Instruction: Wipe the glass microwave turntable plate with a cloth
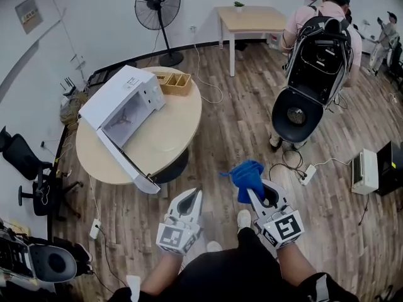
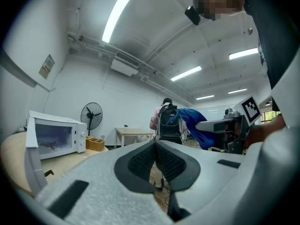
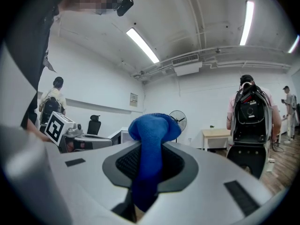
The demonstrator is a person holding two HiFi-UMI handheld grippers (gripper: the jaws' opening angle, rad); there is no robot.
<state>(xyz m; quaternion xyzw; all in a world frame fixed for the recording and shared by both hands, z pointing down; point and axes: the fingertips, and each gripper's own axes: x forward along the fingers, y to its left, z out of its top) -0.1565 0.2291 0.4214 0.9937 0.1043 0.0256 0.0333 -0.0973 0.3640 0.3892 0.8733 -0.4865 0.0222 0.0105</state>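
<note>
A white microwave [image 1: 123, 99] stands on the round wooden table [image 1: 170, 128] with its door swung open and down; its inside [image 2: 51, 137] looks glassy, but I cannot make out the turntable plate. My right gripper [image 1: 255, 190] is shut on a blue cloth [image 1: 247, 176], which bunches above the jaws in the right gripper view [image 3: 152, 139]. My left gripper [image 1: 196, 194] is shut with nothing between its jaws [image 2: 154, 146]. Both grippers are held over the floor, well short of the table.
A wicker box [image 1: 175, 82] sits on the table behind the microwave. A standing fan [image 1: 158, 8] and a wooden desk [image 1: 250, 19] are at the back. A person with a black backpack [image 1: 318, 52] stands to the right. Office chairs [image 1: 28, 168] and cables lie at the left.
</note>
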